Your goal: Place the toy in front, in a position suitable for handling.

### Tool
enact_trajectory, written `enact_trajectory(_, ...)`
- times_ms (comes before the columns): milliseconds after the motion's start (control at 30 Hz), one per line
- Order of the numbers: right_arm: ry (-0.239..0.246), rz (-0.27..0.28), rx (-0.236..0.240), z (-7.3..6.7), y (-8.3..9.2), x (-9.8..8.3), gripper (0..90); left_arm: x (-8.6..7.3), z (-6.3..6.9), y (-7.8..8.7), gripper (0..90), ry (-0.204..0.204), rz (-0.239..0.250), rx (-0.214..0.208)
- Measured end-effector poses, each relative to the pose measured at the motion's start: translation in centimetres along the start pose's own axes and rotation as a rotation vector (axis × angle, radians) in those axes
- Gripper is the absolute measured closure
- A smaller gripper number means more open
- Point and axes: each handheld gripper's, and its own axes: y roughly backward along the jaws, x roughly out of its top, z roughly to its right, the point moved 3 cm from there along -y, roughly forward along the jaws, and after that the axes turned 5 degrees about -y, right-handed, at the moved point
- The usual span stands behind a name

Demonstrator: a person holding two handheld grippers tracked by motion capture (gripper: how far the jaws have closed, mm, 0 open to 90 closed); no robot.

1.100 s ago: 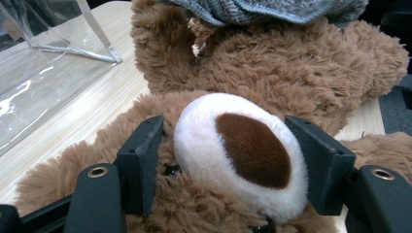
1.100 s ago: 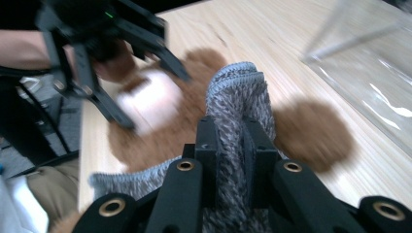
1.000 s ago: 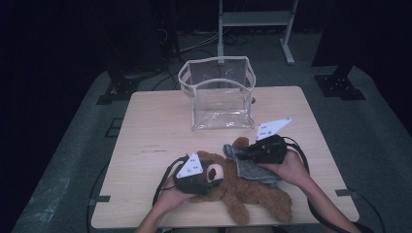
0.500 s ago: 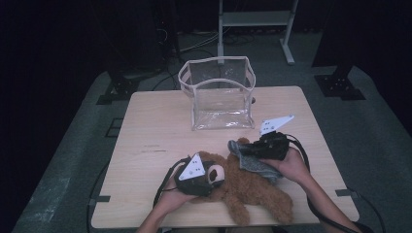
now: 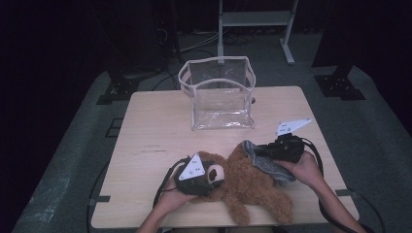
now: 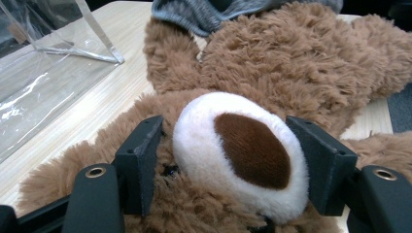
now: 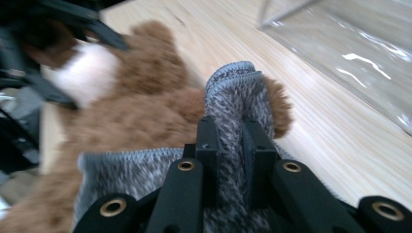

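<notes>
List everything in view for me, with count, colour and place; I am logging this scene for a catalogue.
teddy bear: one, brown with a white snout, lying at the near edge of the table.
knit garment: one, grey, draped over the bear's upper body.
clear bag: one, transparent with pale trim, upright at the far middle of the table.
table: one, light wood.
metal stand: one, white-grey, on the floor behind the table.
left claw: one, black, jaws on either side of the bear's snout.
right claw: one, black, shut on the knit garment.
hands: two, entering from the near edge.
</notes>
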Motion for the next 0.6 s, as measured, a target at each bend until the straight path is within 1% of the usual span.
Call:
enact_trajectory(67,0.011,0.013,0.049,-0.9,-0.1,0.5,79.3,0.0,0.1,0.0,32.2,-0.003,-0.001,0.007)
enact_trajectory(100,0.033,0.009,0.067,-1.5,-0.3,1.0,79.3,0.1,0.1,0.0,32.3,-0.008,-0.003,0.009)
enact_trajectory(133,0.057,0.003,0.073,-2.1,-0.8,1.5,79.3,0.1,0.1,0.0,32.2,-0.014,-0.003,0.013)
enact_trajectory(167,0.073,0.000,0.086,-2.6,-1.3,2.1,79.3,0.1,0.2,0.0,32.3,-0.023,-0.002,0.013)
enact_trajectory(200,0.100,-0.010,0.095,-3.1,-2.1,2.7,79.3,0.1,0.3,0.0,32.3,-0.026,-0.003,0.013)
enact_trajectory(300,0.149,-0.063,0.072,-3.8,-4.1,3.7,79.3,0.1,0.4,0.0,31.8,-0.039,0.002,-0.003)
enact_trajectory(333,0.156,-0.079,0.064,-3.7,-4.6,3.8,79.3,0.1,0.4,0.1,31.8,-0.043,-0.002,-0.002)
enact_trajectory(400,0.142,-0.097,0.054,-3.0,-5.2,3.9,79.3,0.0,0.4,0.1,31.8,-0.037,0.002,-0.003)
enact_trajectory(433,0.119,-0.101,0.038,-2.3,-5.2,3.7,79.3,0.0,0.4,0.1,31.8,-0.033,0.004,-0.003)
enact_trajectory(500,0.093,-0.100,0.023,-1.3,-4.8,3.3,79.3,0.0,0.3,0.1,31.9,-0.036,-0.001,-0.001)
enact_trajectory(533,0.081,-0.101,0.014,-0.8,-4.5,3.1,79.3,0.0,0.3,0.1,31.9,-0.029,0.002,0.000)
enact_trajectory(567,0.071,-0.104,0.009,-0.5,-4.0,2.9,79.3,0.0,0.2,0.0,31.9,-0.025,0.002,0.001)
enact_trajectory(600,0.057,-0.100,0.013,-0.3,-3.6,2.7,79.3,0.1,0.2,0.0,31.9,-0.023,0.002,0.001)
